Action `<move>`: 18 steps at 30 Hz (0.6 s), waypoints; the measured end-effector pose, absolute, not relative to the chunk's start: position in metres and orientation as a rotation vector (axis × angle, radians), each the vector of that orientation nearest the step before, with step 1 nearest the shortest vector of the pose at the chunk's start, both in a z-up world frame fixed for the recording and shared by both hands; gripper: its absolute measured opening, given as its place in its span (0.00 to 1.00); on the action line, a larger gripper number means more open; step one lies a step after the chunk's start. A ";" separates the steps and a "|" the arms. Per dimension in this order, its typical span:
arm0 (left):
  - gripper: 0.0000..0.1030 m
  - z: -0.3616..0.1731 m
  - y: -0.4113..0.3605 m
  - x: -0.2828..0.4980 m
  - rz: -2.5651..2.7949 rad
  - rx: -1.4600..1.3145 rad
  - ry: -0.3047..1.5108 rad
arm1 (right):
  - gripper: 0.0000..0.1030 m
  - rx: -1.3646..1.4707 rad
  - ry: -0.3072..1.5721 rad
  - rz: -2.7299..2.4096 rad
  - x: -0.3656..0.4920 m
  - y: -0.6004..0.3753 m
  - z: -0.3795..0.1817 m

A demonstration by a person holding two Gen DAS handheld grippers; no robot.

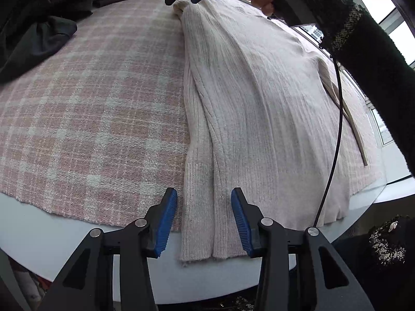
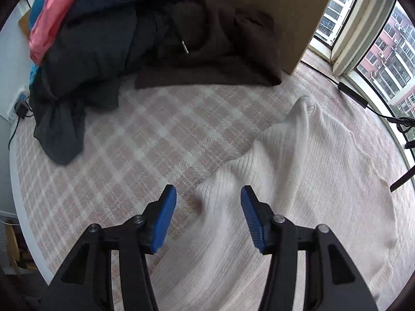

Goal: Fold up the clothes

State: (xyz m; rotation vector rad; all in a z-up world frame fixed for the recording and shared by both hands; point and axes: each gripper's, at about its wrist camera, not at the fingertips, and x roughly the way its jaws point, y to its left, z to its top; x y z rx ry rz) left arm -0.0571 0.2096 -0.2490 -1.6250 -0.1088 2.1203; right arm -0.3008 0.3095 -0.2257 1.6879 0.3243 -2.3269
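A cream ribbed sweater (image 1: 249, 98) is laid lengthwise on a pink plaid cloth (image 1: 90, 108) that covers the worktop (image 1: 52, 246), its hem hanging just over the cloth's near edge. The left hand-held gripper (image 1: 204, 220) is held spread, with the hem's folded edge between its blue pads (image 1: 166, 223). The right hand-held gripper (image 2: 208, 217) is likewise spread, poised over a bunched corner of the sweater (image 2: 298, 181); in the left view its pads are seen at the far end. Dark clothes (image 2: 109, 51) are piled at the cloth's far side.
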 end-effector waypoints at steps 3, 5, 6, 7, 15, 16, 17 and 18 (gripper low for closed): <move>0.06 -0.244 0.212 -0.058 2.111 -1.587 -0.100 | 0.48 1.753 0.431 -2.310 -0.306 0.299 -0.247; 0.06 -0.237 0.215 -0.056 2.107 -1.548 -0.080 | 0.30 1.720 0.447 -2.340 -0.305 0.302 -0.247; 0.06 -0.232 0.217 -0.055 2.103 -1.530 -0.070 | 0.17 1.697 0.424 -2.356 -0.305 0.307 -0.243; 0.06 -0.228 0.218 -0.054 2.099 -1.512 -0.059 | 0.15 1.683 0.325 -2.346 -0.304 0.316 -0.237; 0.05 -0.178 0.269 -0.034 1.980 -1.299 0.103 | 0.13 1.477 -0.447 -2.466 -0.266 0.451 -0.186; 0.05 -0.179 0.282 -0.032 1.940 -1.281 0.107 | 0.13 1.456 -0.557 -2.480 -0.257 0.472 -0.190; 0.06 -0.184 0.294 -0.031 1.898 -1.287 0.122 | 0.13 1.441 -0.659 -2.488 -0.250 0.494 -0.194; 0.07 -0.191 0.307 -0.032 1.862 -1.318 0.154 | 0.13 1.462 -0.720 -2.489 -0.244 0.513 -0.204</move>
